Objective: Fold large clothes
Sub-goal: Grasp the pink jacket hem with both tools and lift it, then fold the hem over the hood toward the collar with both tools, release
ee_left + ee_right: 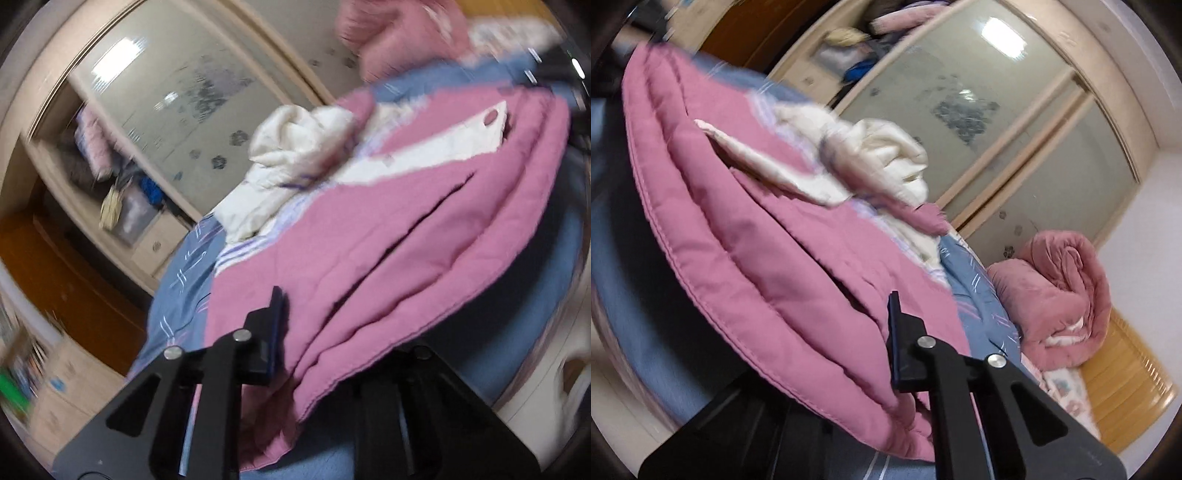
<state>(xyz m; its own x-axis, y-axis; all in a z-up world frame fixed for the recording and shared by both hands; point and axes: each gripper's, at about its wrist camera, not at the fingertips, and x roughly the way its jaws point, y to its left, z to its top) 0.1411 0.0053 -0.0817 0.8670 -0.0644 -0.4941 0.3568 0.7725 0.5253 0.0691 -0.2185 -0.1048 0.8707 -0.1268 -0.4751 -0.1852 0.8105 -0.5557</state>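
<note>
Between both grippers' fingers (275,332) (897,343), the pink jacket (388,258) (768,251) is clamped.

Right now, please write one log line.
left tongs: shut on pink coat | right tongs: shut on pink coat | coat lifted above blue bedsheet

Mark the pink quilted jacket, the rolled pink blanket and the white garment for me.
pink quilted jacket (388,258): left wrist view, quilted outer panel.
rolled pink blanket (1056,288): right wrist view, middle of the roll.
white garment (886,155): right wrist view, bunched top.
</note>
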